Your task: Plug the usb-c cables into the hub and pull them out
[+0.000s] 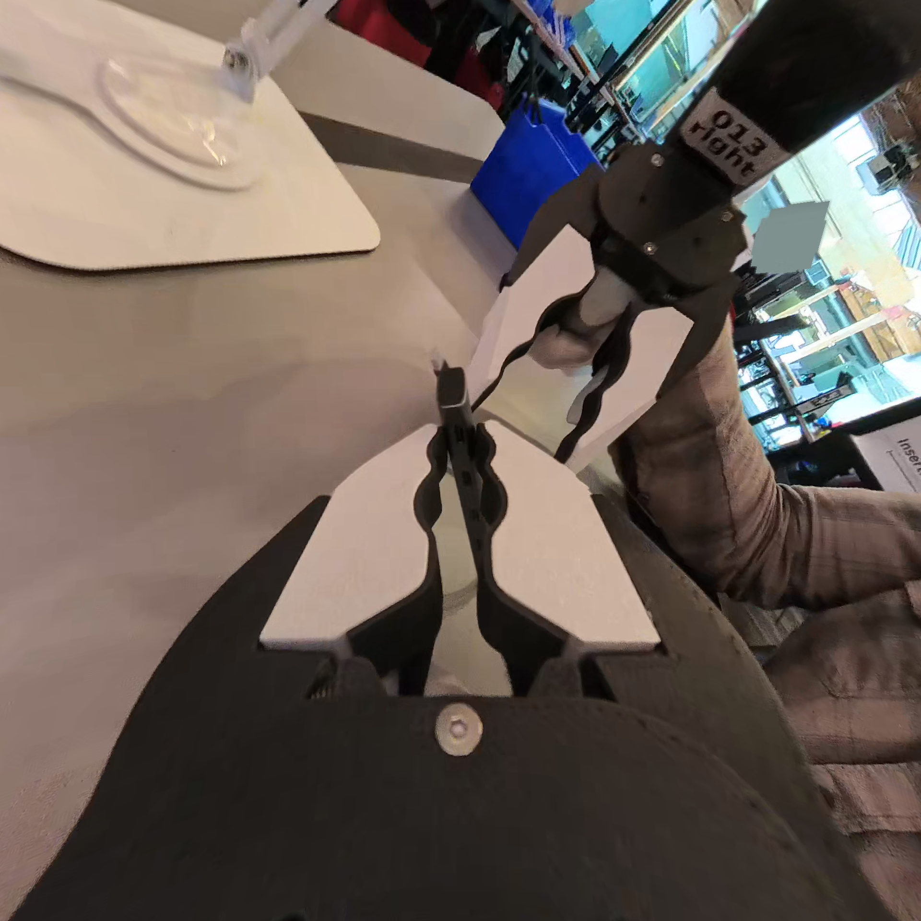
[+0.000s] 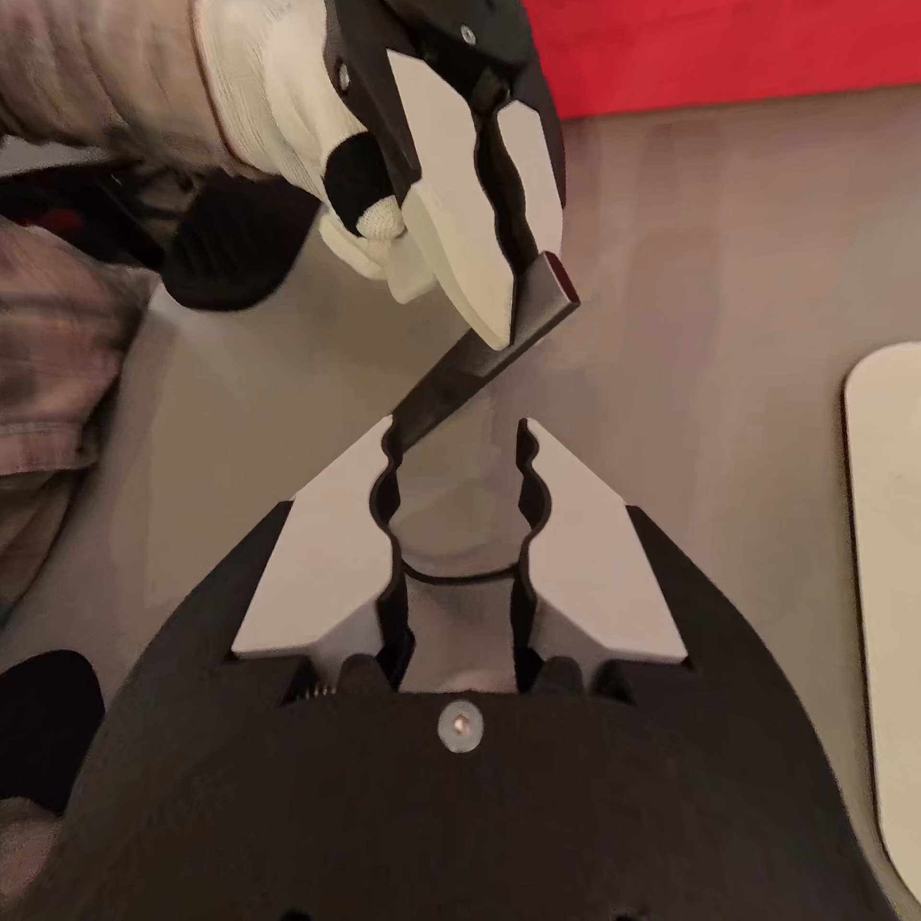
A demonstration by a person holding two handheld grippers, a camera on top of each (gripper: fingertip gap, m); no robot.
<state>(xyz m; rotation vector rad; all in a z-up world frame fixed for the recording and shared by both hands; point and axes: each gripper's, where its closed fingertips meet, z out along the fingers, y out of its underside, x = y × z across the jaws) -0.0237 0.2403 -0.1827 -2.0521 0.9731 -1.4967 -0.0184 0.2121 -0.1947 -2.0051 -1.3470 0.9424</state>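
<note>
A: Black hub (image 2: 503,344) sits clamped in my left gripper (image 1: 461,438), held above the table (image 1: 209,379).
B: And the cable?
A: Thin cable (image 1: 503,371) trails off the hub; my right gripper (image 2: 456,428) is apart and empty, so I judge a plug is still to grab.

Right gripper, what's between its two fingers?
A thin black cable crosses the open right gripper's gap, grey table behind it; the hub's end sits by one fingertip. Right wrist view shows this.
</note>
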